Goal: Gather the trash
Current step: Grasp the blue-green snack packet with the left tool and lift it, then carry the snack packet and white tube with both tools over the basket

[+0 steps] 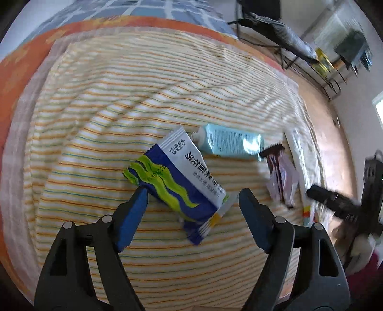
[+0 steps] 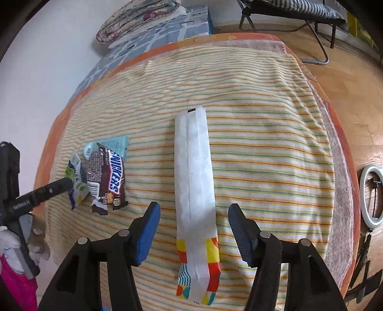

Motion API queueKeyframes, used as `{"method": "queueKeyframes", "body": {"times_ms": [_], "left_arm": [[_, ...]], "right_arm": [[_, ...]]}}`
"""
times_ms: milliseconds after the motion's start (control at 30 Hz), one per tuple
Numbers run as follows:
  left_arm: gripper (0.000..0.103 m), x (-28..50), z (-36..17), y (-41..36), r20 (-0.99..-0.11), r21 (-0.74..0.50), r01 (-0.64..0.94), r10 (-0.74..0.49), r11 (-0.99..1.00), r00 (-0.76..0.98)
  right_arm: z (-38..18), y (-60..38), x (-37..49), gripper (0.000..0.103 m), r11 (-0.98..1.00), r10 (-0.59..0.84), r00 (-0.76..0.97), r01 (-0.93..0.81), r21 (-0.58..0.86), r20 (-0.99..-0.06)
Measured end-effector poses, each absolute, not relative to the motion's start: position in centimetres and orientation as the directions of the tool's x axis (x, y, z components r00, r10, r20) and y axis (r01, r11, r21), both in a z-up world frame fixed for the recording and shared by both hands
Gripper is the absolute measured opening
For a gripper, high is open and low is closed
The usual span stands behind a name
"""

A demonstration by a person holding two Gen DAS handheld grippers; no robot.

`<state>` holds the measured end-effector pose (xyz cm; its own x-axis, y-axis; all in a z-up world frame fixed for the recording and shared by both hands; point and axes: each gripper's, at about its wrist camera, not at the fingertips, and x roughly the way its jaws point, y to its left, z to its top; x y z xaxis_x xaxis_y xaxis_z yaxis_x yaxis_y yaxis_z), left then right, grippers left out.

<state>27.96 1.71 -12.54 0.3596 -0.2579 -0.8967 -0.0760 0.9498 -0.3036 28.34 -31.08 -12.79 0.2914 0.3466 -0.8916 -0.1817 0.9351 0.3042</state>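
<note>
A blue, white and green sachet [image 1: 182,181] lies on the striped blanket [image 1: 119,100]. My left gripper [image 1: 192,193] is open, its jaws either side of the sachet's near end. A light blue tube [image 1: 229,142] and a brown Snickers wrapper [image 1: 281,177] lie just beyond and to the right. In the right wrist view a long white wrapper with a coloured end [image 2: 195,191] lies between the jaws of my open right gripper [image 2: 194,210]. The Snickers wrapper [image 2: 109,177], the sachet [image 2: 76,181] and the tube [image 2: 117,143] lie at the left there.
The blanket [image 2: 263,143] covers an orange-edged mattress [image 2: 340,134]. A folded quilt [image 2: 138,19] lies at the back. Folding chair frames [image 2: 287,14] stand on the wooden floor [image 2: 359,95]. A ring light [image 2: 373,193] stands at the right edge.
</note>
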Motion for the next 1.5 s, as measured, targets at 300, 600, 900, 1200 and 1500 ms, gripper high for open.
{"method": "queueKeyframes", "body": {"times_ms": [300, 600, 900, 1200, 1500], "left_arm": [[0.076, 29.1, -14.2, -3.0, -0.940, -0.059, -0.054, -0.037, 0.997, 0.338], [0.049, 27.5, -13.5, -1.3, -0.929, -0.092, -0.053, -0.067, 0.994, 0.365], [0.047, 23.1, -10.8, 0.0, -0.909, -0.129, -0.049, -0.098, 0.990, 0.405], [0.047, 17.4, -5.8, 0.4, -0.868, -0.124, -0.012, -0.102, 0.992, 0.485], [0.047, 10.2, -1.7, -0.5, -0.824, -0.106, 0.035, -0.107, 0.994, 0.556]], "right_arm": [[-13.5, -28.8, 28.4, 0.055, 0.960, 0.244, 0.316, -0.209, 0.183, -0.917], [-12.7, -29.3, 27.7, 0.026, 0.957, 0.259, 0.319, -0.211, 0.198, -0.911], [-8.8, -28.7, 24.7, 0.025, 0.944, 0.293, 0.346, -0.255, 0.211, -0.891], [-3.7, -26.4, 19.9, 0.025, 0.909, 0.360, 0.371, -0.345, 0.233, -0.856], [-1.7, -24.5, 13.0, 0.025, 0.873, 0.430, 0.362, -0.402, 0.278, -0.827]]}}
